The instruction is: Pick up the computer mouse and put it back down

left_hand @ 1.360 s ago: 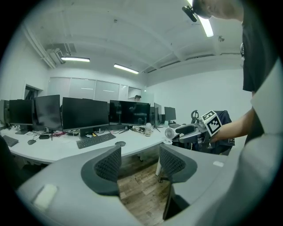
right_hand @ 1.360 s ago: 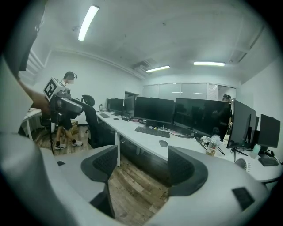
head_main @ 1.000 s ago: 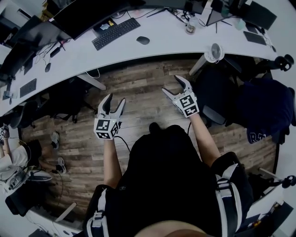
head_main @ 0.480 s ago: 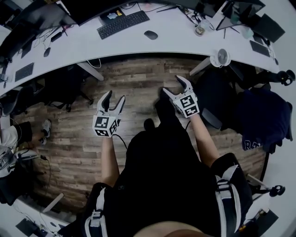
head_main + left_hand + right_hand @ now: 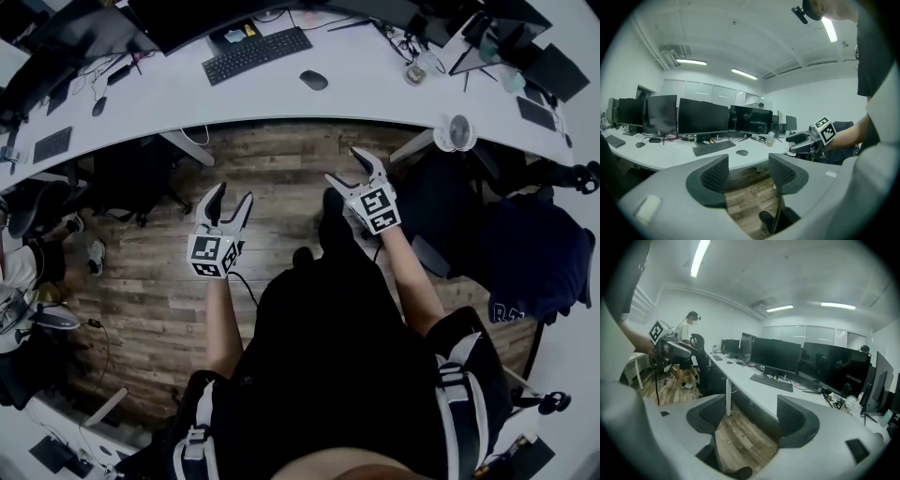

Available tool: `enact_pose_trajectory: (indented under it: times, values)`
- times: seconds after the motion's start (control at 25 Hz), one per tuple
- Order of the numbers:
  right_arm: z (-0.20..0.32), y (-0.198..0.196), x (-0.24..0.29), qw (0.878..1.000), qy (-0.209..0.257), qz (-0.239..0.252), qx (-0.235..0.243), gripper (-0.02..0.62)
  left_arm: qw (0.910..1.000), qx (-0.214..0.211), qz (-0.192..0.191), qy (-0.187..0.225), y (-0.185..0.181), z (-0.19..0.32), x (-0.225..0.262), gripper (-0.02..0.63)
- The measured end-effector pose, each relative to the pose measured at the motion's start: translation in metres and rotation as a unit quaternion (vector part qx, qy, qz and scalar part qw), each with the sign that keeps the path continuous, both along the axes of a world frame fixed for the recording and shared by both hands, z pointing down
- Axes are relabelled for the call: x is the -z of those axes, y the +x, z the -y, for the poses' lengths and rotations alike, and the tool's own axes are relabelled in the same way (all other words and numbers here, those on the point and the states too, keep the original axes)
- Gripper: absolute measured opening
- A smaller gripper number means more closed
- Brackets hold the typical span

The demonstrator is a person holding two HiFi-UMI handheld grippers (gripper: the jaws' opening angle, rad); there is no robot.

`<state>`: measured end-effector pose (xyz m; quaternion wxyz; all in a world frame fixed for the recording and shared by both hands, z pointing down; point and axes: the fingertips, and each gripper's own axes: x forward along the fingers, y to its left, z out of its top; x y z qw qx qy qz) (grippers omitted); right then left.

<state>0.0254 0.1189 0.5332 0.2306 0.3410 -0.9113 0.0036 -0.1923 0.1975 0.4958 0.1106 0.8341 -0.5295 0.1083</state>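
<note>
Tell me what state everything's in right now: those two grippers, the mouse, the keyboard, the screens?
left gripper: open, nothing between its jaws, held over the floor.
right gripper: open, empty, short of the desk.
computer mouse: lying on the desk, untouched.
keyboard: flat on the desk, left of the mouse.
monitors: upright, screens dark.

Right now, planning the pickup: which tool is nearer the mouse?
Right. The right tool hangs short of the mouse, slightly right; the left tool is farther back, leftward.
</note>
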Motion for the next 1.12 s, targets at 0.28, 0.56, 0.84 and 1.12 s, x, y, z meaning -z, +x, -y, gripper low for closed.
enact_pose_trajectory:
  times: [0.28, 0.56, 0.84, 1.12]
  values:
    - [0.05, 0.009, -0.007, 1.0, -0.017, 0.004, -0.002, 0.344, 0.9999, -0.003, 0.003, -0.015, 0.013, 0.049, -0.002, 0.262]
    - [0.11, 0.015, -0.013, 0.999, -0.026, 0.015, 0.014, 0.342, 0.9996, 0.01, 0.004, -0.026, 0.029, 0.103, -0.002, 0.262]
    - [0.167, 0.019, -0.024, 0.998, -0.045, 0.017, 0.046, 0.341, 0.9985, 0.037, 0.002, -0.039, 0.049, 0.15, -0.006, 0.262]
    - [0.216, 0.014, -0.043, 0.994, -0.052, 0.0, 0.101, 0.33, 0.9963, 0.068, 0.009, -0.051, 0.066, 0.194, -0.01, 0.262]
